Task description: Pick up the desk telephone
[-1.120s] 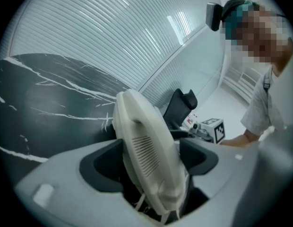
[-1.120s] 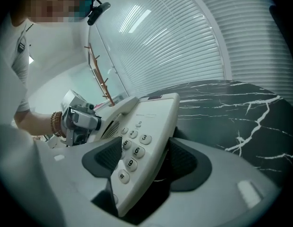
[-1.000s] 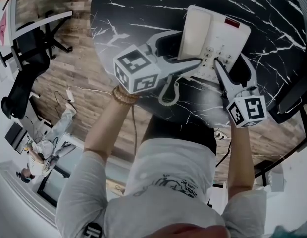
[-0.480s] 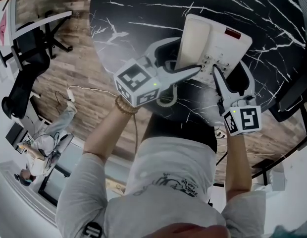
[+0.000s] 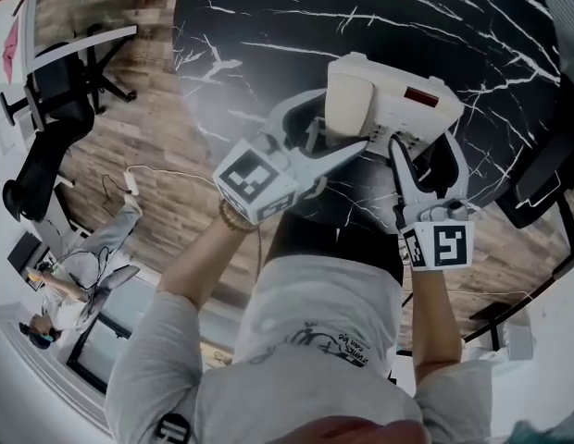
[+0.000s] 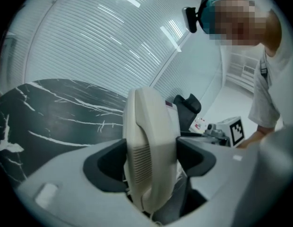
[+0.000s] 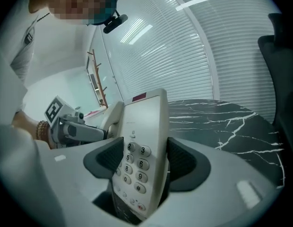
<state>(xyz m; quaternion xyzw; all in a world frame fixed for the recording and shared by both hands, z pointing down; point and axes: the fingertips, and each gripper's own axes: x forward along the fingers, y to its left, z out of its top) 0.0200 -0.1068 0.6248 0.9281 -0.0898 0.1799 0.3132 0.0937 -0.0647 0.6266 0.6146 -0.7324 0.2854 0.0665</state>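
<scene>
Telephone held between both grippers over the near edge of the table

The desk telephone [image 5: 389, 109] was gripped at its near end from both sides, and it seemed to hang just clear of the black marble table [image 5: 268, 26], above the edge nearest the person. Its long axis ran away from the person toward the table's middle, with the small red window [image 5: 422, 96] at the far end, and the body looked tipped, not flat. The left gripper [image 5: 341, 123] had its jaws closing on the handset [image 6: 149, 150] side, pads pressed against it. The right gripper [image 5: 426, 146] was likewise closing on the keypad [image 7: 134, 162] side, pads against the casing. Taking it at both flanks probably kept the handset in its cradle and shared the weight evenly.
</scene>
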